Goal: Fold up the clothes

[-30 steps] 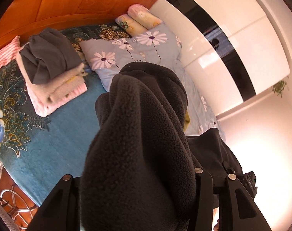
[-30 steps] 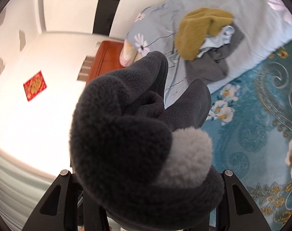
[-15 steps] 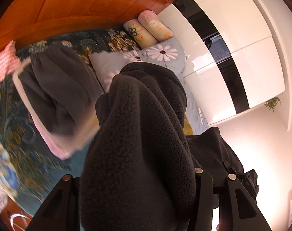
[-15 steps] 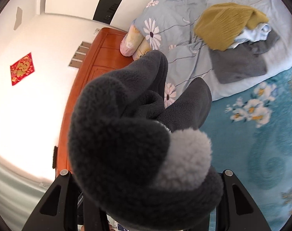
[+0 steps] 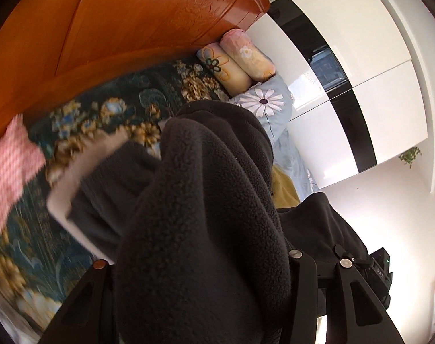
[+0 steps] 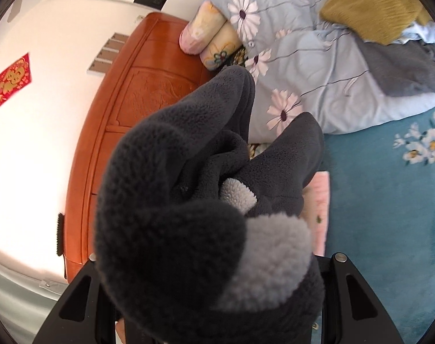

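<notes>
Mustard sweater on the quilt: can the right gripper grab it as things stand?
Probably not. The right gripper is shut on the dark fleece garment, so it has no free jaws, and the mustard sweater lies far off across the floral quilt.

The fleece (image 5: pixel 206 200) is thick, nubbly matt cloth, dark grey with a paler woolly lining (image 6: pixel 274 238). The headboard (image 5: pixel 137 28) is glossy varnished wood; the tools' (image 6: pixel 217 309) fingers look like matt black plastic with metal screws.

Left tool (image 5: pixel 200 286) and right tool (image 6: pixel 214 286) each clamped on fleece.
</notes>
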The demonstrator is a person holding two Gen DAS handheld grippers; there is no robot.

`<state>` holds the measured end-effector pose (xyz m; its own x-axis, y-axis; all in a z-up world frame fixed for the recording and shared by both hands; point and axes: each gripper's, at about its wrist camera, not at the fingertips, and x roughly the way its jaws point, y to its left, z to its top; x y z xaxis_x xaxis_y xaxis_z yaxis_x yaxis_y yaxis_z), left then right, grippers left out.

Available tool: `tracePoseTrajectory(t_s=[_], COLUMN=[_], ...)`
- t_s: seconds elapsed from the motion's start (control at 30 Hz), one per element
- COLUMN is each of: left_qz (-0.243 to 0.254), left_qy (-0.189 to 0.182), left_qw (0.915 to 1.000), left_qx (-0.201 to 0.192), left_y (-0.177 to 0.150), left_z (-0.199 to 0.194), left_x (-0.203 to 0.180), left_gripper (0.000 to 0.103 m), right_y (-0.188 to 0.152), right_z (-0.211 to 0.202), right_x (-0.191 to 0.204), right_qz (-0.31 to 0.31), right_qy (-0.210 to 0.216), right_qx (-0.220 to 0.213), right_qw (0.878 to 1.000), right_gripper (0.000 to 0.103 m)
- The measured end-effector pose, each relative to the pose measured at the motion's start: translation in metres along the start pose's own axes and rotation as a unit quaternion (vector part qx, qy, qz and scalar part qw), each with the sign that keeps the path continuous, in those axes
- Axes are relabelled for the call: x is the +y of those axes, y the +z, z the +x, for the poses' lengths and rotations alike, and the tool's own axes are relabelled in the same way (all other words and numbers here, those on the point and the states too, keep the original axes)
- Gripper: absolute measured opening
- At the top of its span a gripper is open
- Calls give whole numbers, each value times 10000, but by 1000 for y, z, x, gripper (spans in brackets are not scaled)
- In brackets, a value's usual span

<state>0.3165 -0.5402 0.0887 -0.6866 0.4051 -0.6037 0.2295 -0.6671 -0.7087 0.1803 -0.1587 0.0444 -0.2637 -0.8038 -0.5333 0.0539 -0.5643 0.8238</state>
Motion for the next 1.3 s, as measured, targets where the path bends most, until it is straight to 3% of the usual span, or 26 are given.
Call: tracePoseTrajectory(t_s=[0.2, 0.33, 0.47, 0.57, 0.63, 0.93, 1.13, 1.23, 1.3], left_qz=[415, 596, -4, -745, -1105, -1385, -1030, -893, -1118], left_qy=[-138, -183, 364, 344, 111, 65, 294, 483, 559], left_qw=[9989, 9979, 9983, 9949, 9927, 9887, 9897, 9910, 9904], left_qx=[-162, -146, 464, 589, 474, 561, 955, 872, 584], left_y=[60, 83, 73, 51, 41, 40, 50, 56, 61], left_z=[-4, 0, 37, 50, 51, 70, 59, 45, 32], left_x=[25, 54, 121, 166, 180, 187, 168, 164, 172], left_gripper=[50, 50, 51, 52, 54, 62, 64, 65, 65], right_y=[4, -13, -42, -65, -69, -62, -54, -53, -52], right_z=[43, 70, 112, 131, 133, 144, 135, 130, 125], right_x=[27, 24, -14, -51, -65, -83, -84, -84, -85], right_qz=[-65, 5, 354, 898, 1083, 1169, 1049, 993, 1000], right_qy=[309, 467, -32, -305, -268, -275, -295, -321, -316], right_qx=[-26, 87, 661, 991, 1039, 1259, 1421, 1470, 1466], right_qw=[9995, 9989, 9972, 9905, 9883, 9848, 9838, 9836, 9836], right_gripper=[48, 49, 50, 50, 51, 58, 59, 59, 60])
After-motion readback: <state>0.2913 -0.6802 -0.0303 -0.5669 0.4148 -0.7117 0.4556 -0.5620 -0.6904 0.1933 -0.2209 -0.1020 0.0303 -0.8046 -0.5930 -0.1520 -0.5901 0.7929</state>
